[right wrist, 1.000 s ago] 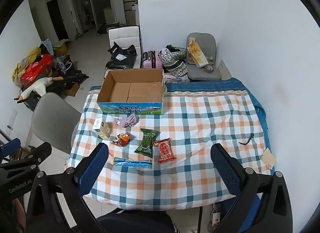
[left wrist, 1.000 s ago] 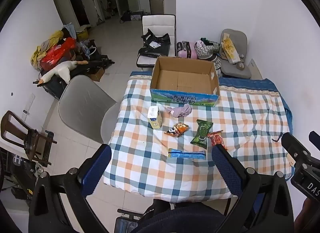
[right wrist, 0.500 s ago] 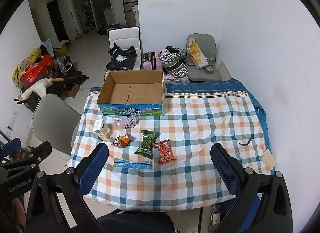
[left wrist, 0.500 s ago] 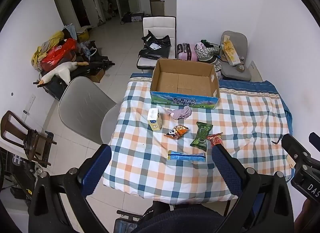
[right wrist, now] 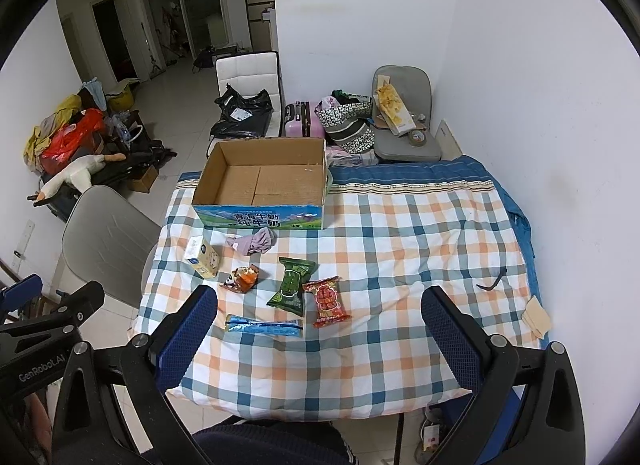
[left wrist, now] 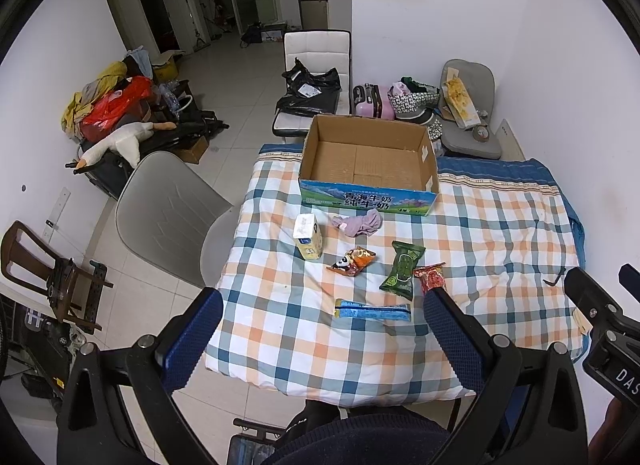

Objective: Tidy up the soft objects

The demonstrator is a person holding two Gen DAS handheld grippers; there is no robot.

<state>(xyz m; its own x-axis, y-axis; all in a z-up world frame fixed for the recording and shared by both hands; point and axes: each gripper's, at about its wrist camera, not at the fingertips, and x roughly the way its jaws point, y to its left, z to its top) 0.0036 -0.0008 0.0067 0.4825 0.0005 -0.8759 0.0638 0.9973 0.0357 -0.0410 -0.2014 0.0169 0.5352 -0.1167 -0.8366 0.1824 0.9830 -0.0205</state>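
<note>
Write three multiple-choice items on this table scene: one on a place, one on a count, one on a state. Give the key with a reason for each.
1. Where does the purple cloth lie?
A. inside the cardboard box
B. on the checked cover just in front of the cardboard box
C. on the grey chair

2. How many sealed snack packets lie on the checked cover?
A. two
B. four
C. seven

3. What state are the right tongs in?
A. open, holding nothing
B. shut on the cloth
C. shut on a packet

Key: B, the cloth sits by the box's printed front; B, orange, green, red and blue packets; A, the fingers stand wide apart.
</note>
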